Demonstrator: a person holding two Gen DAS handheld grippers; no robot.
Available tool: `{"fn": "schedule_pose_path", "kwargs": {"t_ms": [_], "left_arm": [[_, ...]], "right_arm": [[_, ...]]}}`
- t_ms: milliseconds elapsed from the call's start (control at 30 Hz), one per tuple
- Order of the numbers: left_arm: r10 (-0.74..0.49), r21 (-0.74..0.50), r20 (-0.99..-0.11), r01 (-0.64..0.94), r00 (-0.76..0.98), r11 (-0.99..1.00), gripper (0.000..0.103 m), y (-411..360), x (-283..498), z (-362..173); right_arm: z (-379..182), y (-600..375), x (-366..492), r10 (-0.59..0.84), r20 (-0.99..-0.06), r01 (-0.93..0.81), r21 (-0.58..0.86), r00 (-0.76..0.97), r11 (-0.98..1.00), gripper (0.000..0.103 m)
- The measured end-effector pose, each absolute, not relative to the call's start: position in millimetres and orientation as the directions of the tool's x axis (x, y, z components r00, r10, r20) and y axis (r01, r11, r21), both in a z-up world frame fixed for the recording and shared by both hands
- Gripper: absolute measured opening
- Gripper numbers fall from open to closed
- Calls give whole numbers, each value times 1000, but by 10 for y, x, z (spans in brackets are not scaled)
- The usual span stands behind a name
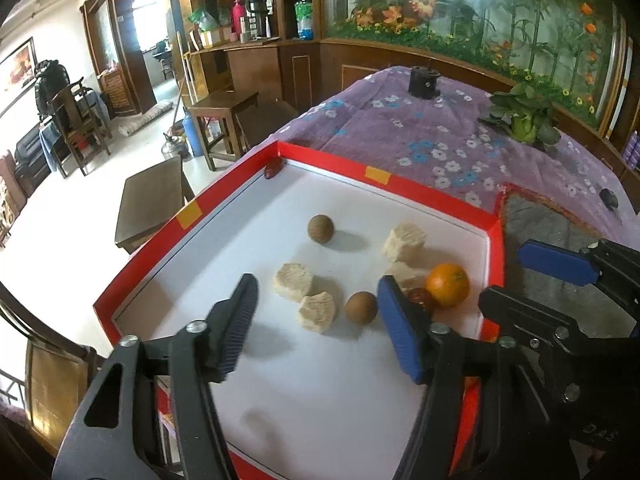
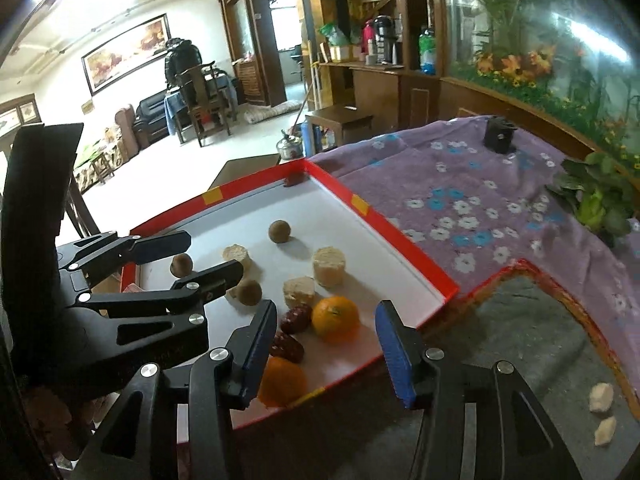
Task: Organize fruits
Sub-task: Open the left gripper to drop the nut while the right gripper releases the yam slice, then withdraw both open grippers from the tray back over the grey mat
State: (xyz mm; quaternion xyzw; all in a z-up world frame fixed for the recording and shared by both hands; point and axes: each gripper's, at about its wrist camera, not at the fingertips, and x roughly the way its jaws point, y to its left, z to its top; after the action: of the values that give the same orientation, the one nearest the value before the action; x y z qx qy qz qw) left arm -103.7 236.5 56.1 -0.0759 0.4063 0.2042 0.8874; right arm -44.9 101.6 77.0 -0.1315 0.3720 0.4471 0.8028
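Observation:
A red-rimmed white tray (image 1: 400,184) (image 2: 400,236) holds brown round fruits (image 1: 320,229), pale cut chunks (image 1: 293,282), red dates (image 2: 295,318) and an orange (image 1: 447,284) (image 2: 335,318). My left gripper (image 1: 320,328) hangs open over the tray. A pale chunk (image 1: 317,313) and a brown fruit (image 1: 362,307) lie on the floor below its gap, untouched. My right gripper (image 2: 326,336) is open at the tray's near edge, with the orange lying free beyond its gap. A second orange (image 2: 280,380) sits partly hidden behind its left finger. Each gripper shows in the other's view (image 1: 502,274) (image 2: 214,256).
The tray rests on a purple floral cloth (image 1: 440,136). To its right lies a grey mat (image 2: 520,340) with two pale pieces (image 2: 601,398). A leafy green vegetable (image 1: 520,114) and a small black object (image 1: 424,82) stand at the back. One date (image 1: 273,169) lies in the far corner.

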Motion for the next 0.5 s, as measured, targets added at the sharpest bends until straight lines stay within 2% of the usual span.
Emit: {"fn": "schedule_pose_path", "kwargs": {"t_ms": [500], "left_arm": [[327, 48, -719, -427, 613, 903, 68, 2150, -995, 726]], "right_arm": [[700, 586, -490, 585, -728, -773, 121, 358, 623, 50]]}}
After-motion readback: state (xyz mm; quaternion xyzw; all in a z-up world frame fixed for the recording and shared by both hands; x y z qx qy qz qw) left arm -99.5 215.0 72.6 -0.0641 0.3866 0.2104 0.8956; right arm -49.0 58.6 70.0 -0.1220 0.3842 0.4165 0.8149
